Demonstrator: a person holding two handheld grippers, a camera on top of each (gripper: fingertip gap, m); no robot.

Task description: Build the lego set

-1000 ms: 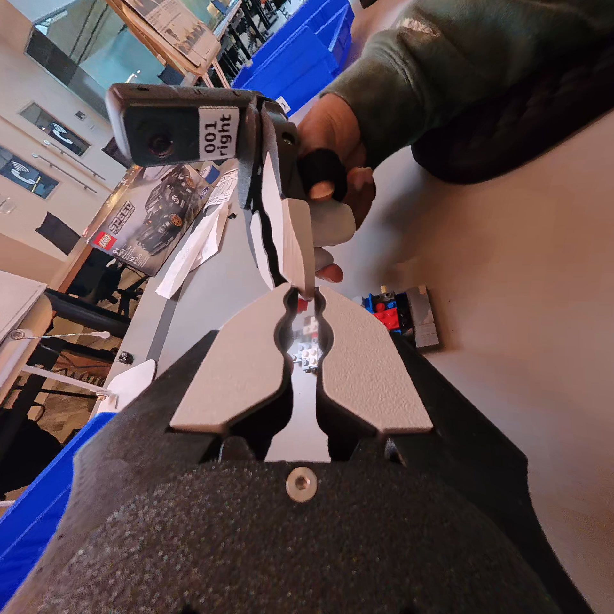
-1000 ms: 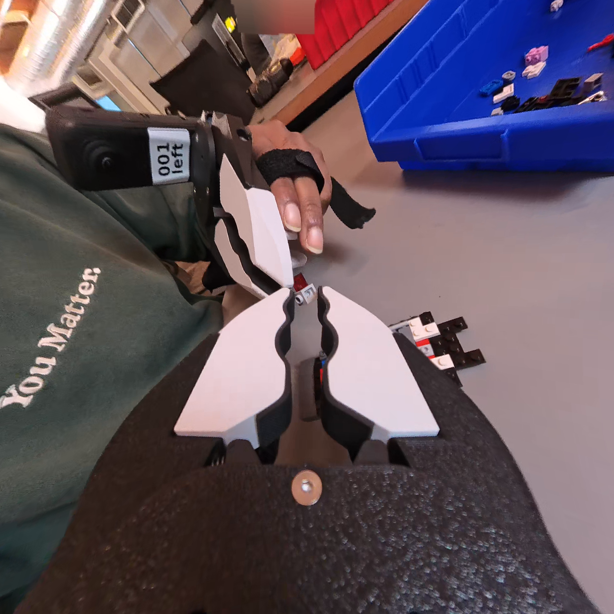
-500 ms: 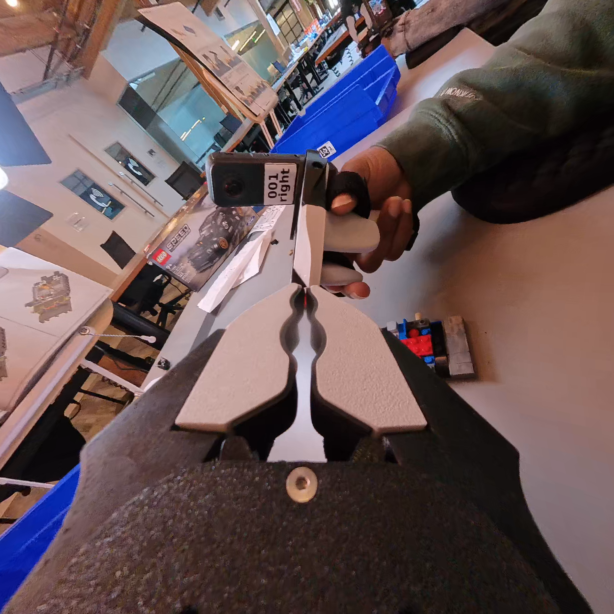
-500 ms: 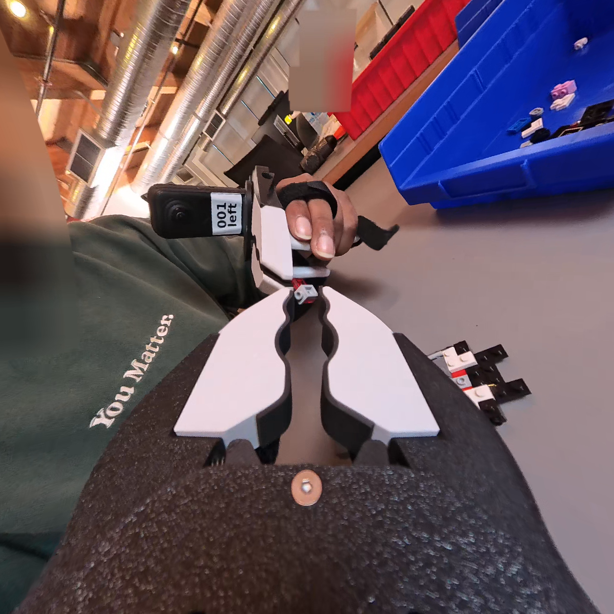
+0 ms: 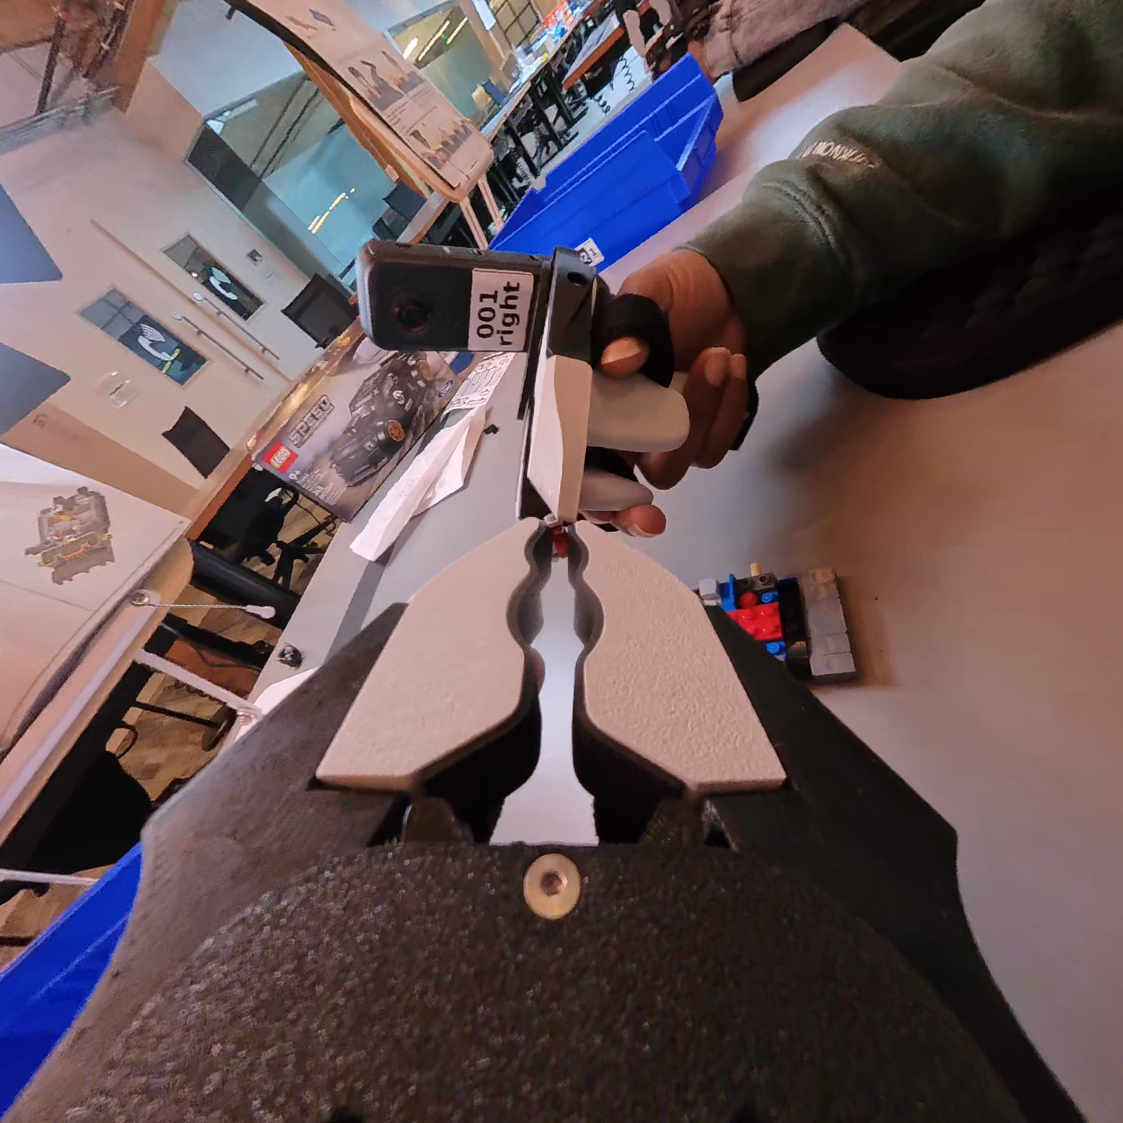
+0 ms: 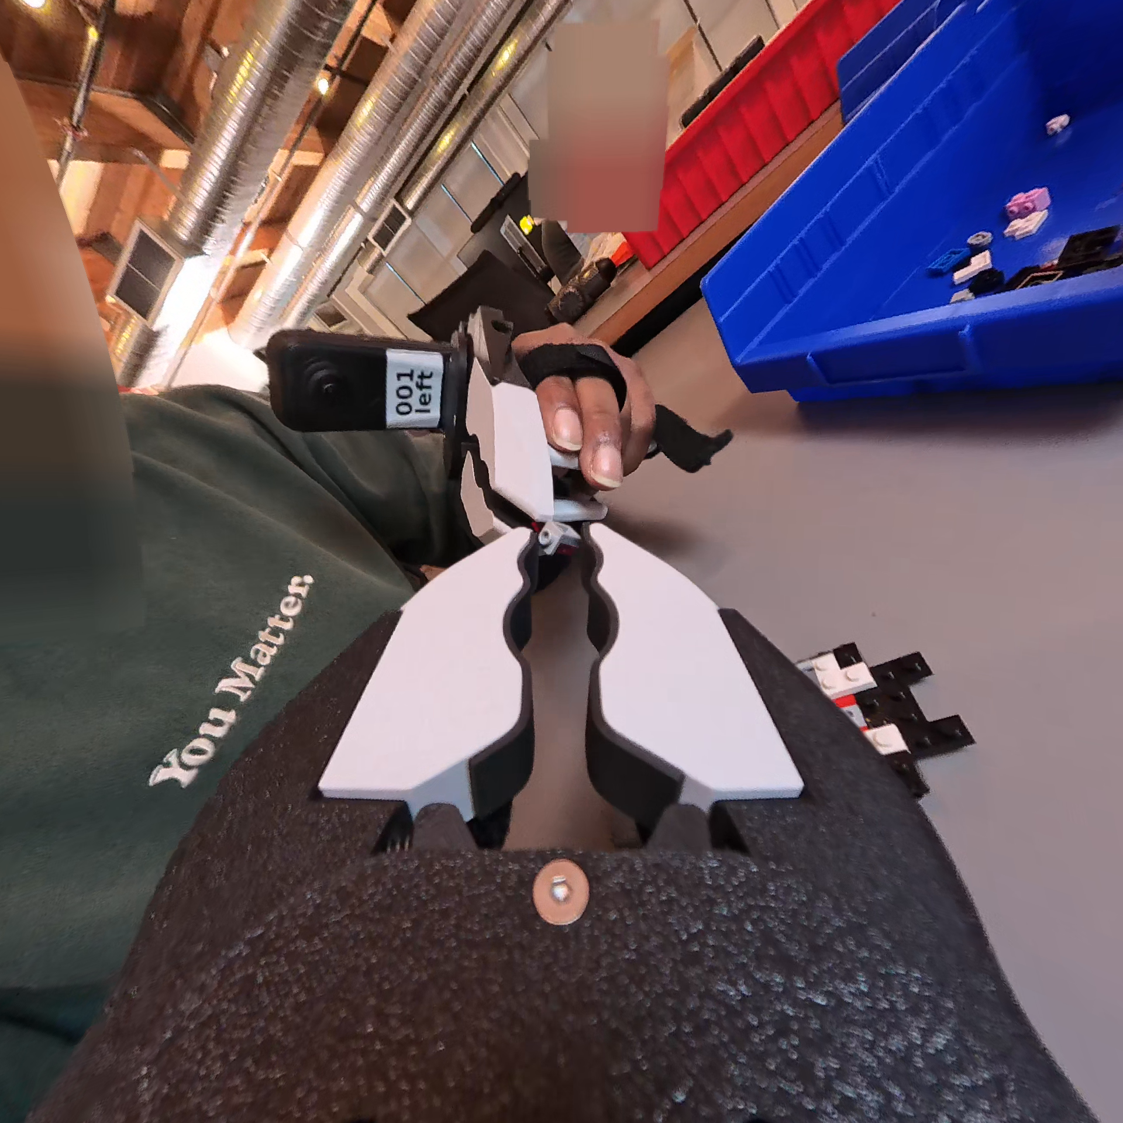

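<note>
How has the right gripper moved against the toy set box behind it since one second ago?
Yes. In the left wrist view the right gripper has shifted right of the toy set box, which it overlapped before.

A small red-and-grey brick piece (image 6: 556,541) sits pinched between both tongs' meeting tips, above the table.
</note>
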